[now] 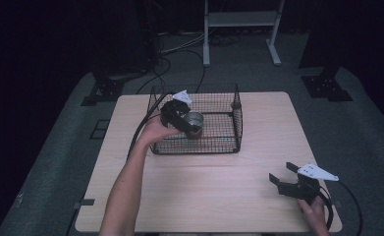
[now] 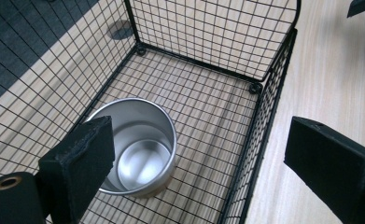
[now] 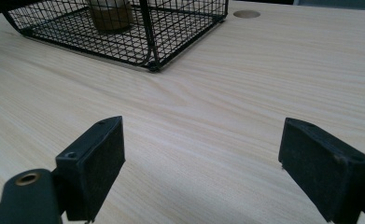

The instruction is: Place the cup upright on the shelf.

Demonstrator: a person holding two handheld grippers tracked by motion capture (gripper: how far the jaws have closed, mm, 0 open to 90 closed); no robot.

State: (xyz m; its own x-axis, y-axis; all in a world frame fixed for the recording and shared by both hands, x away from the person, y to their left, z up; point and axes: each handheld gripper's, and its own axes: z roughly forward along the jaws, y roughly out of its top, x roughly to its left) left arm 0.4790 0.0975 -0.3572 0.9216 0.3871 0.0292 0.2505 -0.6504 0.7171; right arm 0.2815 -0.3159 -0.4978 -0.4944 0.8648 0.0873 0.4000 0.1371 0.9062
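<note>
At the near right of the worktop [image 1: 204, 196], the right claw [image 1: 284, 173] rests wide open and empty. Farther off, the left claw [image 1: 187, 125] hangs open over the steel cup [image 2: 140, 149], gripping nothing. The shiny, empty cup stands upright in the wire basket [image 2: 264, 121]'s left part; withdrawing straight up should avoid snagging the mesh.

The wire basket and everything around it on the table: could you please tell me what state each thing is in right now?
Wire basket: upright on the table, open-topped, holding the cup.
Metal cup: upright on the basket floor near a side wall, empty, not gripped.
Left tongs: open, above the basket, one jaw over the cup's rim, the other outside the basket wall.
Right tongs: open, empty, low over bare table.
</note>
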